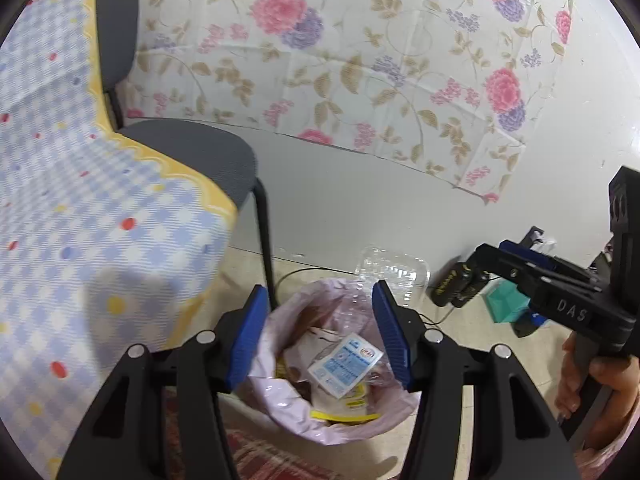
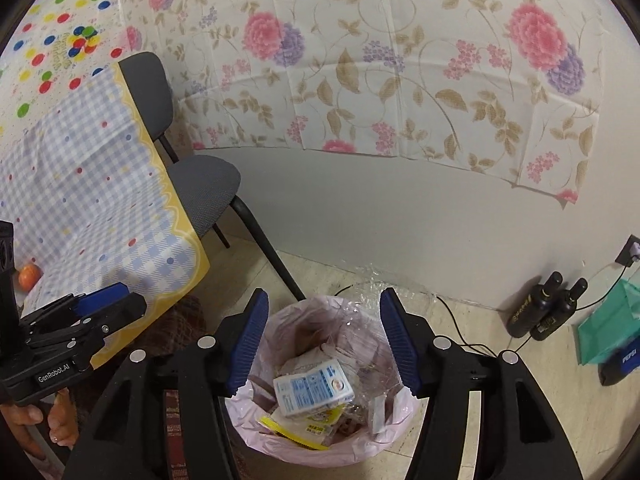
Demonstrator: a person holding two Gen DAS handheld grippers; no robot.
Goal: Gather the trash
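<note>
Looking down from the left wrist view, the left gripper (image 1: 320,334) hangs over a trash bin (image 1: 280,412) lined with a pale pink bag. Its blue pads (image 1: 248,340) stand well apart with nothing between them; the bin's opening shows in the gap. Inside the bin lie a white-and-blue carton (image 1: 346,364) and a yellow-edged wrapper (image 1: 344,410), both resting on other crumpled trash. A clear plastic container (image 1: 394,272) sits at the bin's far rim, though whether it rests on the floor or on the bag's edge is hard to tell. To the left, a table with a blue checked cloth (image 1: 80,220) stands beside a grey chair (image 1: 192,148). At the right, the right gripper (image 1: 476,258) reaches in, a hand (image 1: 592,380) on its handle, with two dark bottles (image 1: 460,288) by the wall behind it.

From the right wrist view, the right gripper (image 2: 322,336) also hovers above the trash bin (image 2: 256,420), its jaws apart and empty. The carton (image 2: 314,388) lies flat in the middle of the bin, over the yellow-edged wrapper (image 2: 296,432). The left gripper (image 2: 120,300) comes in from the left, in front of the checked cloth (image 2: 88,184). The two bottles (image 2: 548,308) stand near the wall at right, just beside a teal bag (image 2: 608,324).
</note>
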